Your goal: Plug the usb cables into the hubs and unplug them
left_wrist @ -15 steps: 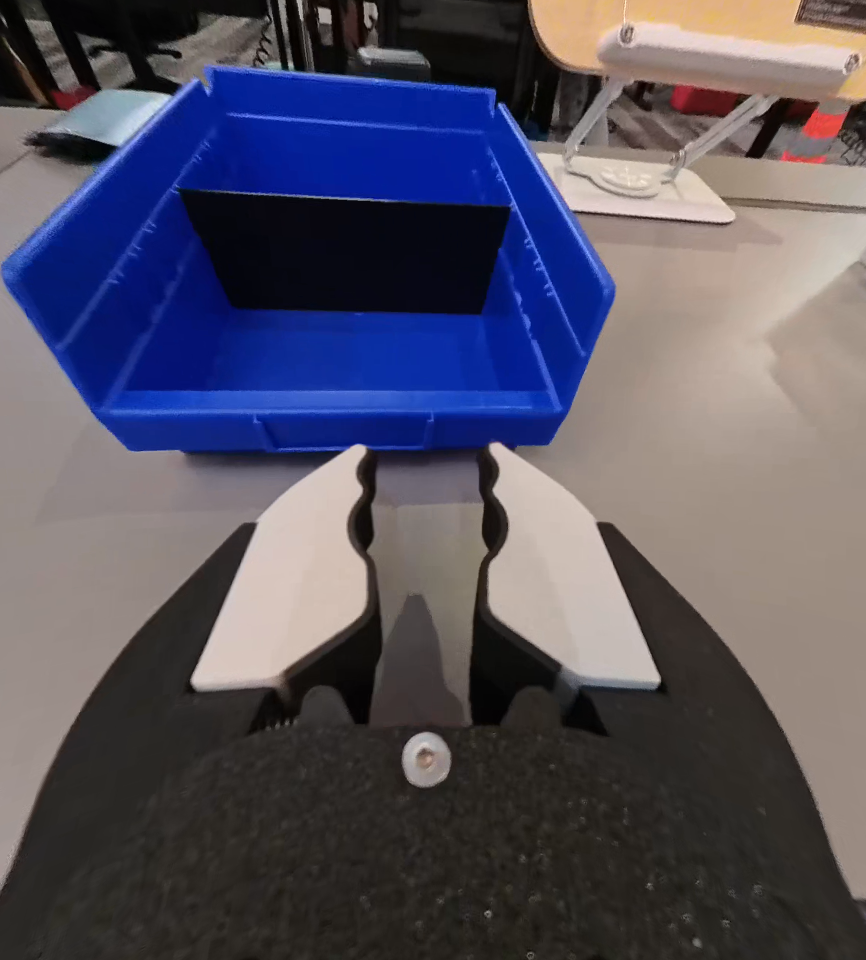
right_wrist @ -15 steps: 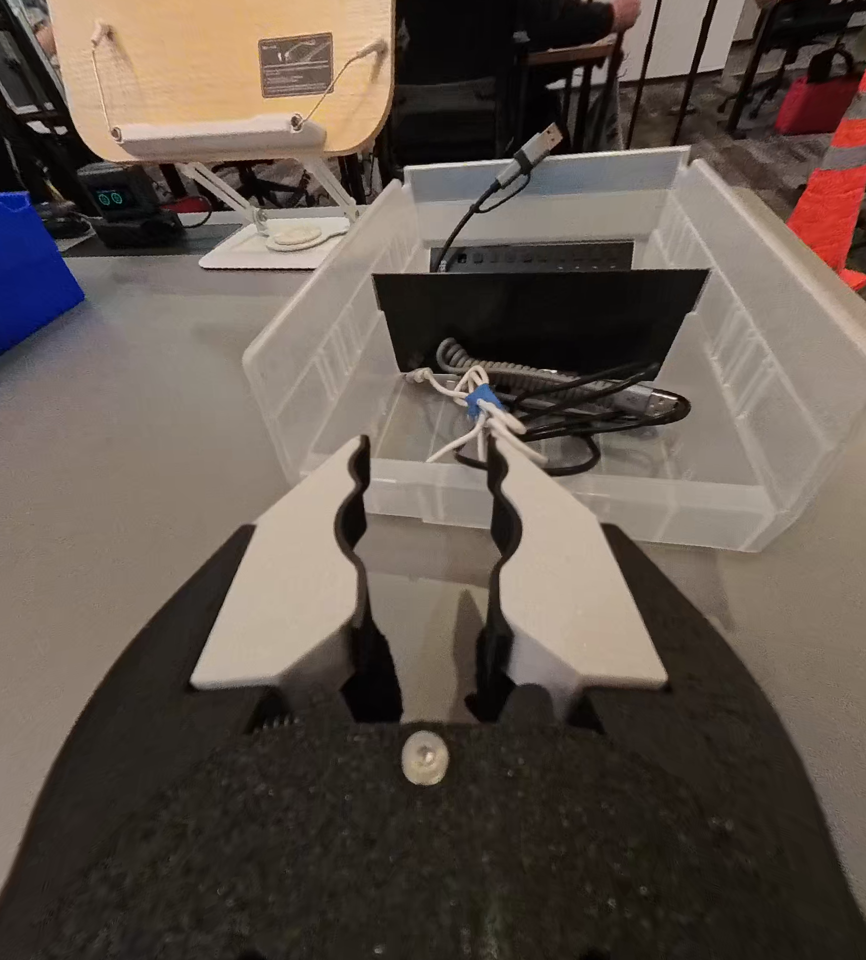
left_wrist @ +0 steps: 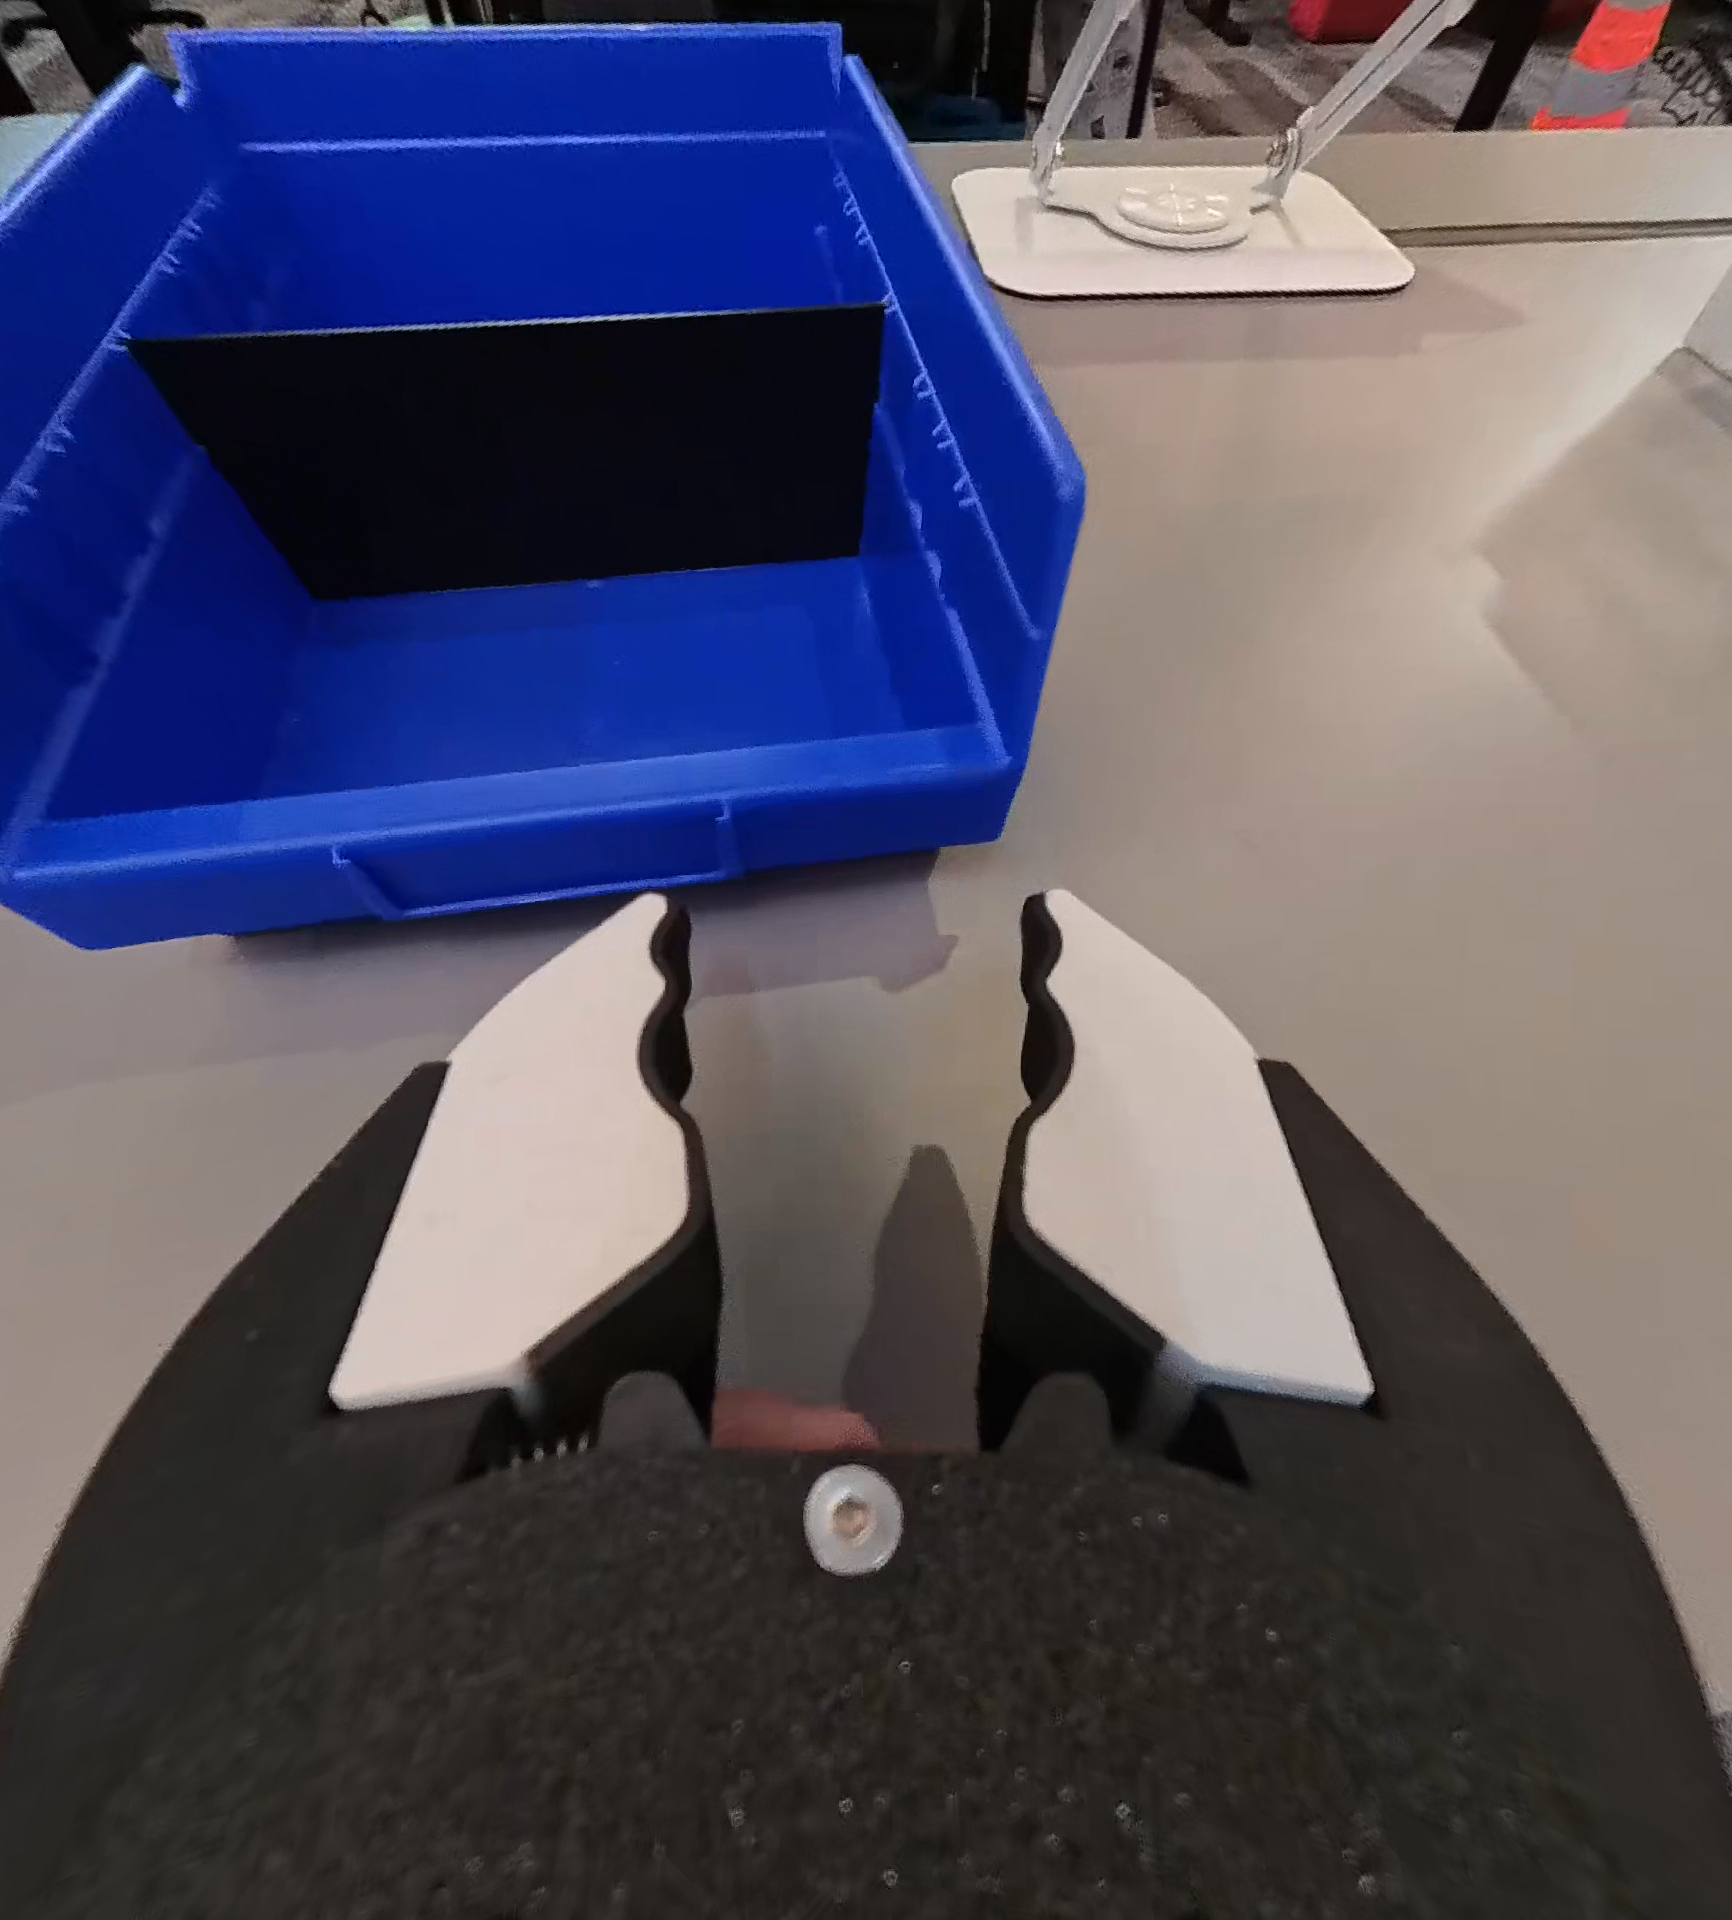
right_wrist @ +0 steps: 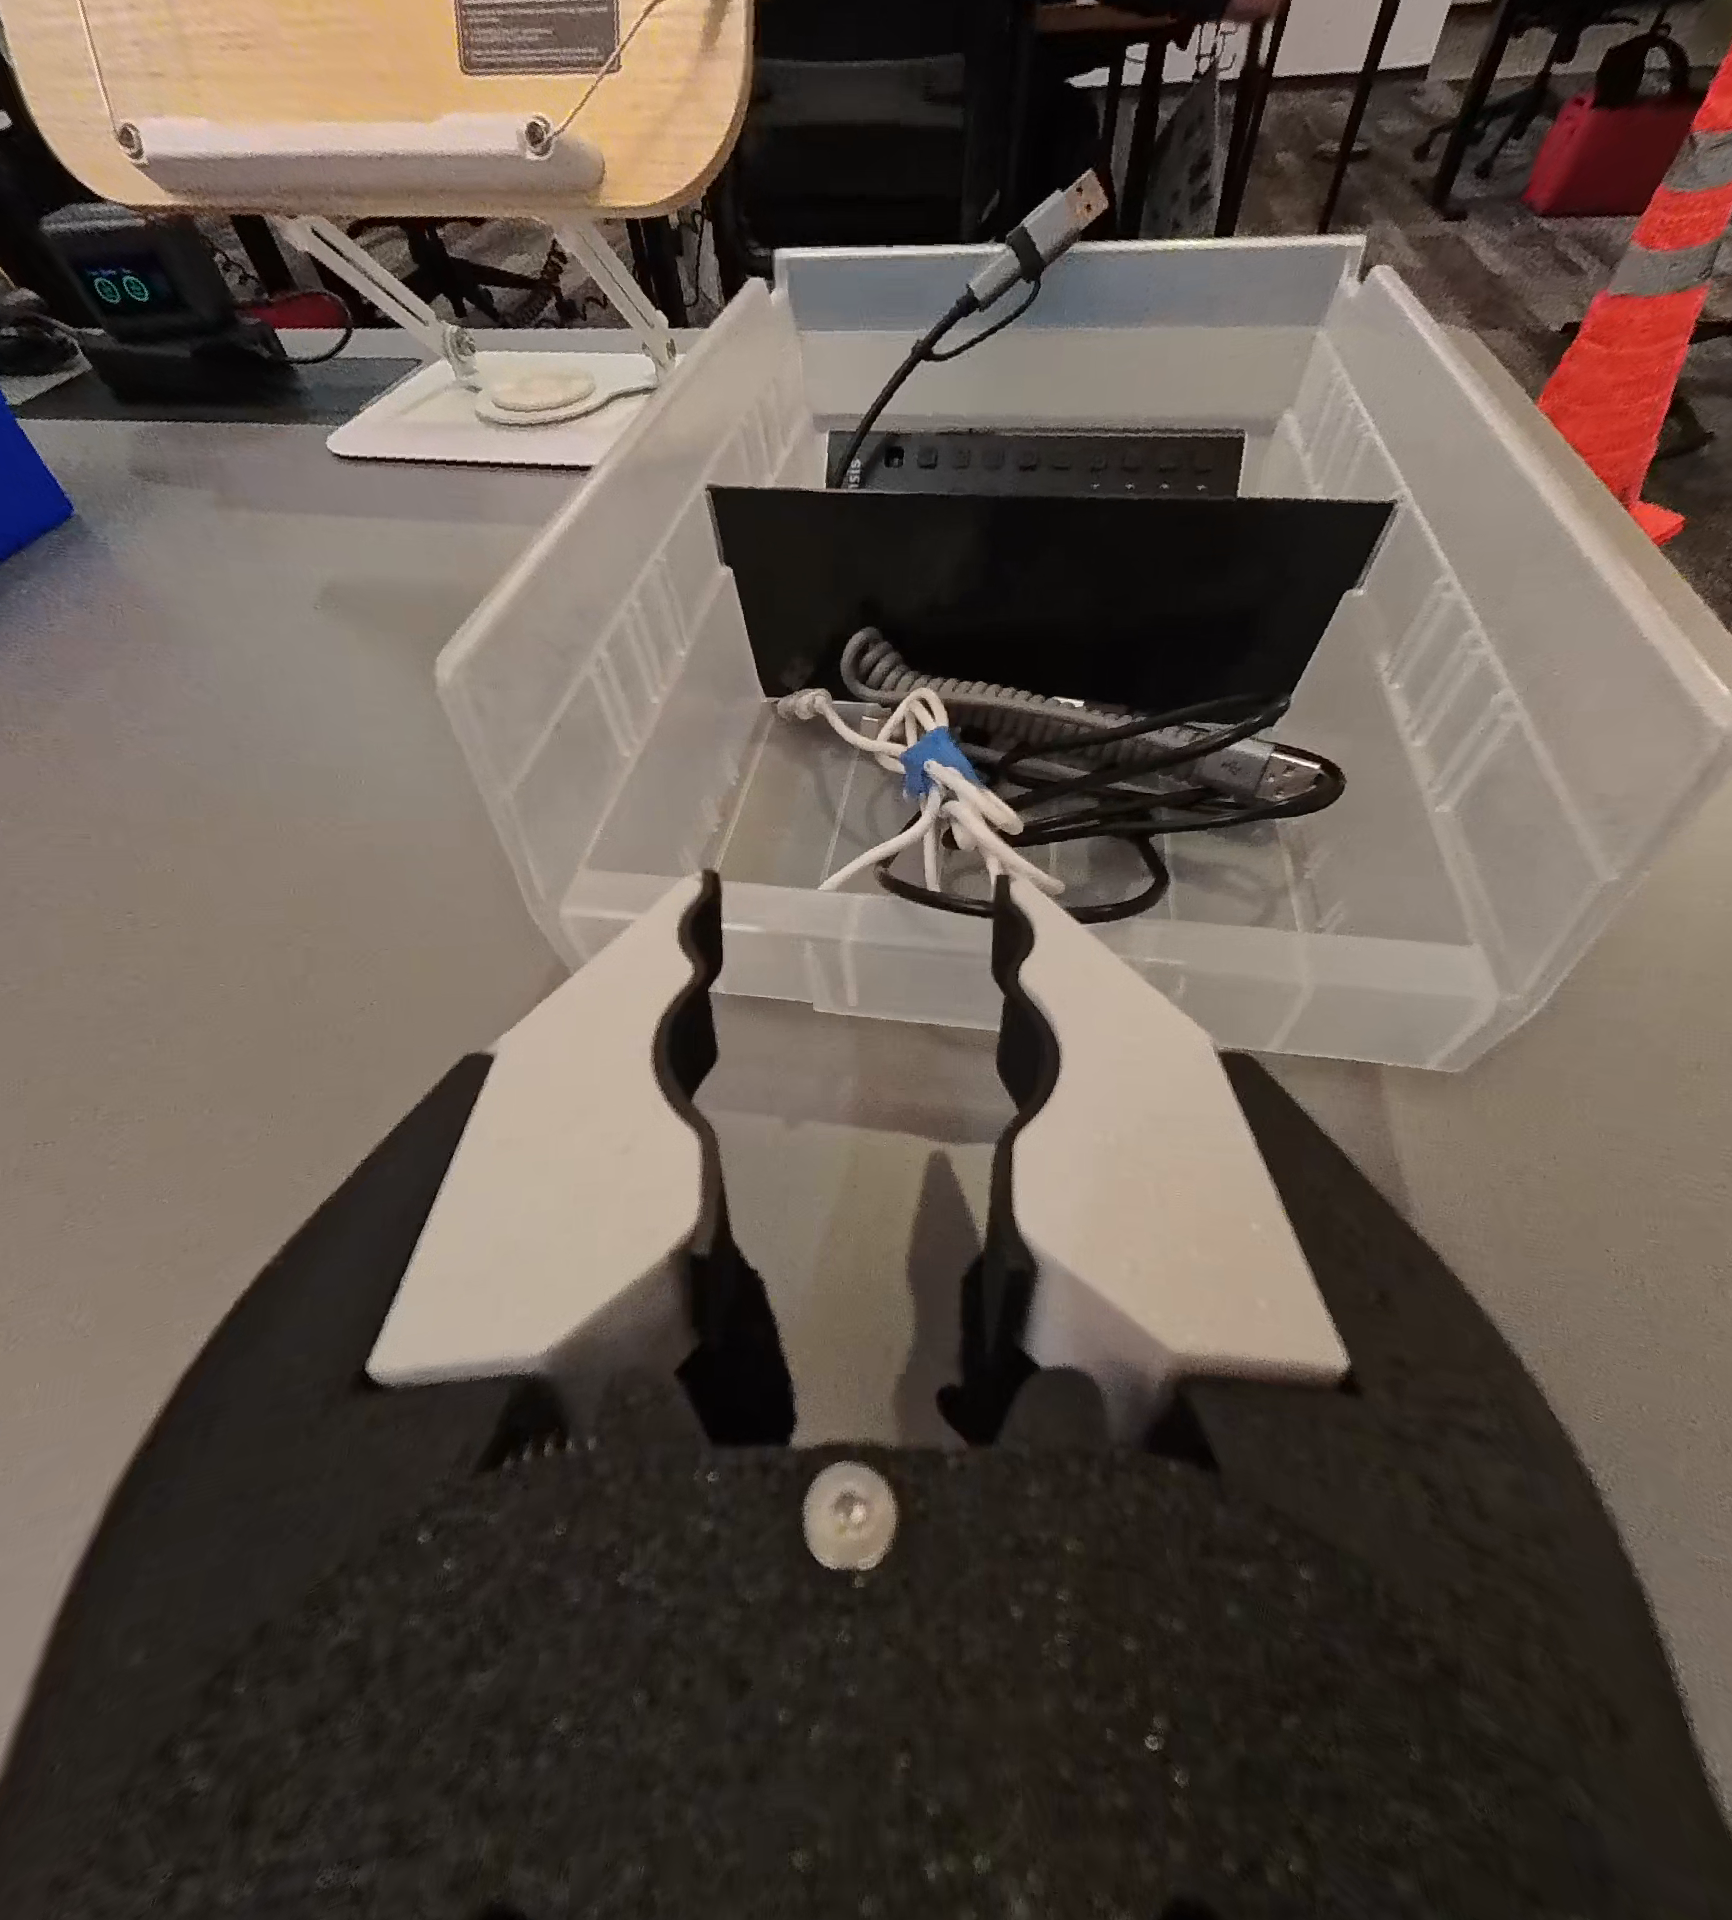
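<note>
Though level and low over the table point(left_wrist: 1361, 831), both tongs point(left_wrist: 854, 914) point(right_wrist: 854, 894) agape, empty.

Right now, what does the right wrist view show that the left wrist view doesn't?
Right wrist only: the clear bin holding tangled cables, a black hub behind its black divider, and the open right gripper.
Left wrist only: the blue bin's interior, nothing visible in front of its divider, and the open left gripper.
Both: grey table, white stand base, orange cone.

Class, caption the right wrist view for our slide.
Open right gripper faces a clear plastic bin holding tangled cables and a black hub.
</note>
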